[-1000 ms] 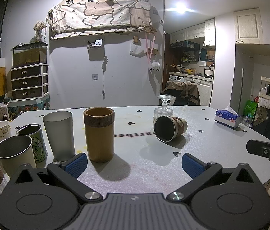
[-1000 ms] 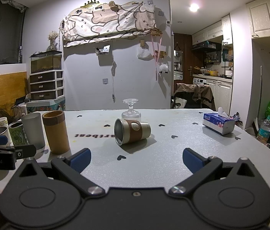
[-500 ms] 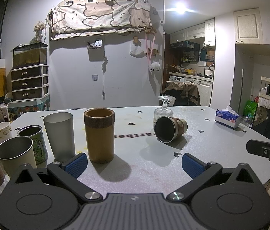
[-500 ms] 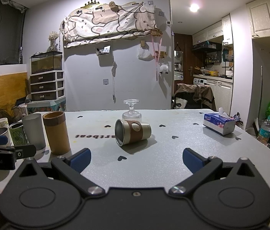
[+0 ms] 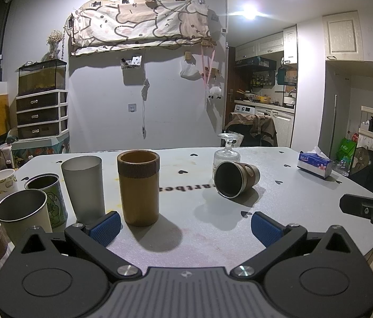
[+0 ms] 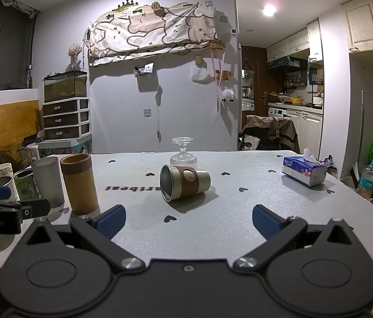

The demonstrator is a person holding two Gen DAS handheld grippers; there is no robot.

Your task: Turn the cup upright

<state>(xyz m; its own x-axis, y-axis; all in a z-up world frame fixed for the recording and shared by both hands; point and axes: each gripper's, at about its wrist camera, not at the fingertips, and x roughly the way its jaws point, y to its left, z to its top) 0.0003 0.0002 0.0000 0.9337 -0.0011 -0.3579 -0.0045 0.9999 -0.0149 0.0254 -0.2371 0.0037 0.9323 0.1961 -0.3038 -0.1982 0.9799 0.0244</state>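
Observation:
A metal cup with a brown sleeve (image 6: 185,182) lies on its side on the grey table (image 6: 226,228), its mouth facing left and toward me. It also shows in the left wrist view (image 5: 235,182), mouth toward the camera. My right gripper (image 6: 189,221) is open and empty, a short way in front of the cup. My left gripper (image 5: 185,226) is open and empty, further left, just in front of an upright brown tumbler (image 5: 138,186). A clear stemmed glass (image 6: 183,153) stands upside down right behind the cup.
Several upright cups stand at the table's left: a frosted grey tumbler (image 5: 83,185), a green printed mug (image 5: 47,198), a steel cup (image 5: 22,214), a white paper cup (image 5: 3,184). A tissue box (image 6: 305,171) sits at the right. The table's edge runs close on the right.
Both views have shifted very slightly; the cups appear a touch closer. Nothing on the table has moved and both grippers stay open.

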